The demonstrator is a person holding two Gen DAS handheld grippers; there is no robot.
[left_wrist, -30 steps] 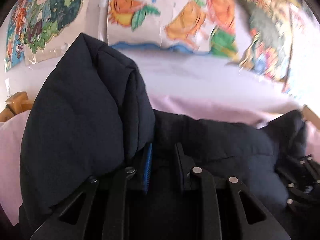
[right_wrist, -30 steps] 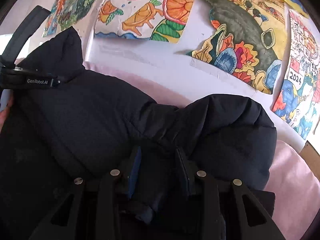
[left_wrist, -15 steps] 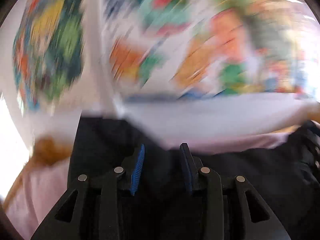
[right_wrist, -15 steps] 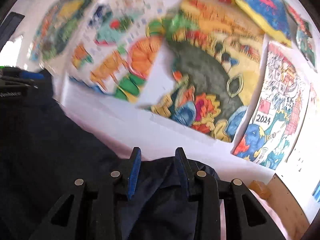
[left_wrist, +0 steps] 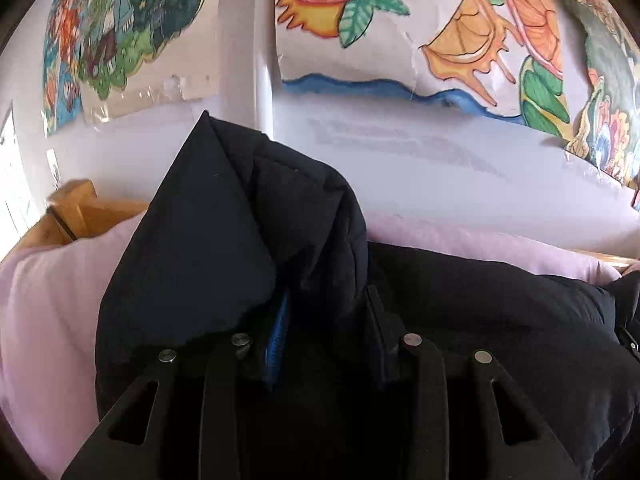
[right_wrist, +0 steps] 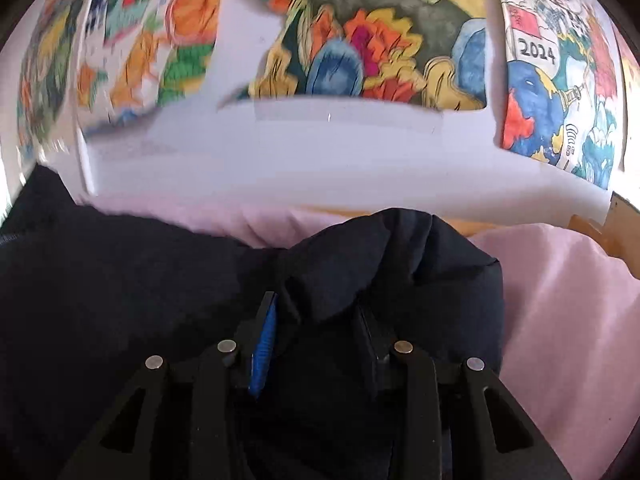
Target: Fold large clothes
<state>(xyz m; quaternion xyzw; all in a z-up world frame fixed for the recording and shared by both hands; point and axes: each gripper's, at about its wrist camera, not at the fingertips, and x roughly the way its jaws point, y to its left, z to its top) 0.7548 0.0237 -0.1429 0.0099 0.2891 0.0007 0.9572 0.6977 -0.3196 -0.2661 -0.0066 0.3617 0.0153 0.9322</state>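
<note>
A large dark navy padded jacket (left_wrist: 224, 248) lies across a pink-sheeted bed (left_wrist: 44, 320). My left gripper (left_wrist: 326, 332) is shut on a bunched fold of the jacket, which puffs up above and left of the fingers. My right gripper (right_wrist: 316, 332) is shut on another bunched fold of the same jacket (right_wrist: 392, 264), near its right end. The jacket spreads out to the left in the right wrist view (right_wrist: 100, 280). Each gripper's fingertips are partly buried in fabric.
A white wall with taped colourful drawings (left_wrist: 352, 12) rises right behind the bed. A white pipe (left_wrist: 264, 60) runs down it. The wooden bed frame (left_wrist: 72, 208) shows at the far left, and also at the right in the right wrist view (right_wrist: 616, 216).
Both grippers swung up with the jacket half a second ago, then came back down. The jacket folds again sit bunched over the bed, as they did one second ago.
</note>
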